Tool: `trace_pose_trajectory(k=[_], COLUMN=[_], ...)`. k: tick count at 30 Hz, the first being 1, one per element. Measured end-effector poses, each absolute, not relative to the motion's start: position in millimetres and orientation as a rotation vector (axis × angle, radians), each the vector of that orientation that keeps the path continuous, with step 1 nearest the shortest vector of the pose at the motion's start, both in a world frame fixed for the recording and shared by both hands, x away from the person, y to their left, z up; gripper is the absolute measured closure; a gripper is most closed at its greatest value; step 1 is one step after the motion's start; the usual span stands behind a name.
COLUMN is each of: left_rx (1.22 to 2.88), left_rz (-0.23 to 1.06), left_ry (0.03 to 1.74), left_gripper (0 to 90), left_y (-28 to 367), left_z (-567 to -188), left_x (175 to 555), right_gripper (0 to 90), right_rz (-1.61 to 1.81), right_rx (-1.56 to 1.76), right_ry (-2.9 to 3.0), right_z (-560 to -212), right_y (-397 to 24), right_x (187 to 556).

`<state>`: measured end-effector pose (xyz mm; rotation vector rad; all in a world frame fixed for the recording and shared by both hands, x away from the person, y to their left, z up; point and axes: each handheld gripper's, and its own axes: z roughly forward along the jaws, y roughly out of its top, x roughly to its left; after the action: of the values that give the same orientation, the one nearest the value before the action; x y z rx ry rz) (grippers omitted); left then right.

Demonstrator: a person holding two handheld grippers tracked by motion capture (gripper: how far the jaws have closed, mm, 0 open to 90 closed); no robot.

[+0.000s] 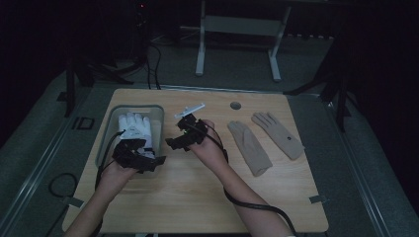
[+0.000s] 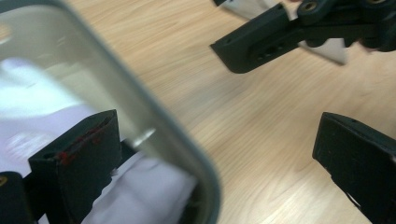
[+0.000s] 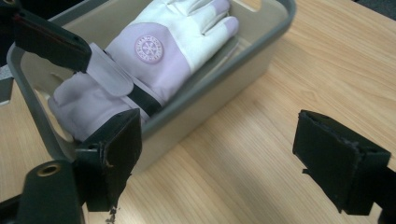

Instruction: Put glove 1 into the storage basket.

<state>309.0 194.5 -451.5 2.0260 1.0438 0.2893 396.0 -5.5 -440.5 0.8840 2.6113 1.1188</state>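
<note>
Both hand-held grippers, left (image 1: pixel 150 160) and right (image 1: pixel 173 143), stand apart and empty. White-lilac glove (image 3: pixel 163 51) probably overhangs grey bin (image 3: pixel 261 46); a passing jaw could snag it.

White glove (image 1: pixel 133 126) in grey bin (image 1: pixel 157 112)

Two beige gloves (image 1: pixel 267 138) lie flat on the wooden table (image 1: pixel 197 197), off to the right of the right gripper, side by side, fingers pointing away from the person. Beyond them, a small round hole (image 1: pixel 235 105) sits in the tabletop near its far edge. Past the table, on the grey floor, stand the pale legs of a frame (image 1: pixel 237 44).
</note>
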Motion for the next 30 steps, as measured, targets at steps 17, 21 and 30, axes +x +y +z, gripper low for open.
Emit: trace_pose_trajectory(k=[17,21,30], left_rx=[2.037,2.034,2.045], left_rz=[0.268,0.265,0.265], left_ry=[0.866,0.841,0.794], left_gripper=[1.3,1.4,1.4], left_y=[141.7,131.7,113.7], left_z=[-474.3,-479.0,-492.5], left_x=[302.6,300.9,296.4], right_gripper=[13.7,13.4,11.7], right_rz=[1.106,1.134,1.122], right_rx=[0.865,0.876,0.931], right_ry=[2.564,2.554,2.512], right_z=[-448.5,-451.5,-461.8], right_y=[-77.8,-97.5,-138.2], right_x=[391.7,391.0,386.5])
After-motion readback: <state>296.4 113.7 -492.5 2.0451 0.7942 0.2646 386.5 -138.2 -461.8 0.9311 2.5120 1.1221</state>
